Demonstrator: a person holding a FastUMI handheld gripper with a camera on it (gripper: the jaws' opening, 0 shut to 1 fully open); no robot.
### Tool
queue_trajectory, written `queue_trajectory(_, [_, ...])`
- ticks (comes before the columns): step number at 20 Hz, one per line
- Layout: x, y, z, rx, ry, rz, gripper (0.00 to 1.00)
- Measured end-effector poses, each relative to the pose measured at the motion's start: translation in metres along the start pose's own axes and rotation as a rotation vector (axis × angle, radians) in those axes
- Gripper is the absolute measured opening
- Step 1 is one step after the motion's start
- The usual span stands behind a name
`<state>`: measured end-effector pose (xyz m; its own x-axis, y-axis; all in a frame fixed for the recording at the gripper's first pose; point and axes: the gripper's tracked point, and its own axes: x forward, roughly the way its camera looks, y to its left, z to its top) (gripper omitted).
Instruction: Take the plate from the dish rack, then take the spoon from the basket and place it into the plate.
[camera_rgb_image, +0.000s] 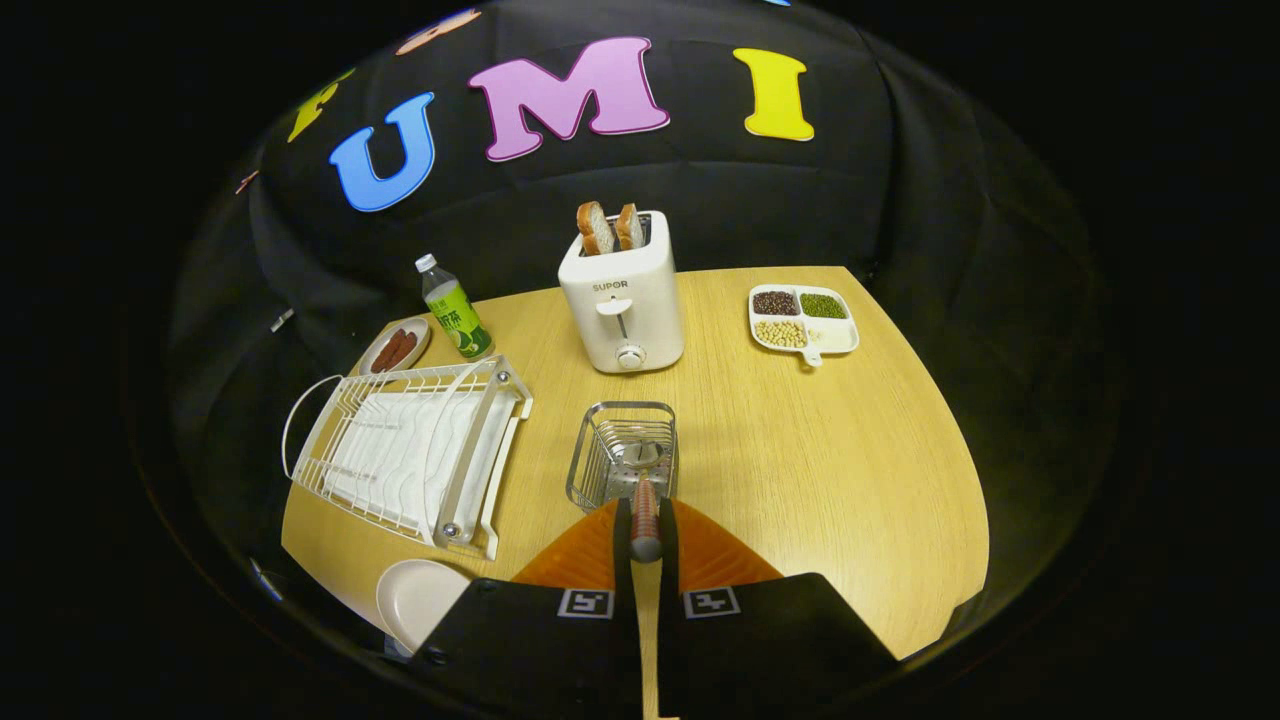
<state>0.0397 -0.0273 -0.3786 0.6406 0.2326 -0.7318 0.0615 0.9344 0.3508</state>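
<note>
Wooden table (800, 450), centre frame. Wire dish rack (410, 450), left. Plate (420, 598), lower left. Wire basket (622, 452), centre. Spoon (645, 515), lower centre: light, rigid, likely slippery; gripper (645, 540) clenched on its handle.

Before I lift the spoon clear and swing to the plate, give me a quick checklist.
1. Claw shut on spoon handle: ok.
2. Spoon bowl out of the wire basket: not ok, it is inside.
3. Plate off the dish rack: ok, it lies on the table near the rack's corner.
4. Plate bare: ok on the part in view.
5. Grip firmness: cannot tell.
</note>
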Motion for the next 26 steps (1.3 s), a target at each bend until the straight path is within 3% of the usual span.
queue_trajectory(6, [-0.062, 0.033, 0.027, 0.008, -0.092, 0.085, 0.1])
queue_trajectory(10, [-0.113, 0.077, 0.028, -0.033, -0.131, 0.212, 0.1])
queue_trajectory(15, [-0.157, 0.13, -0.008, -0.046, -0.089, 0.369, 0.1])
queue_trajectory(20, [-0.158, 0.17, -0.084, -0.102, 0.029, 0.42, 0.1])
queue_trajectory(26, [-0.107, 0.192, -0.155, -0.244, 0.153, 0.391, 0.11])
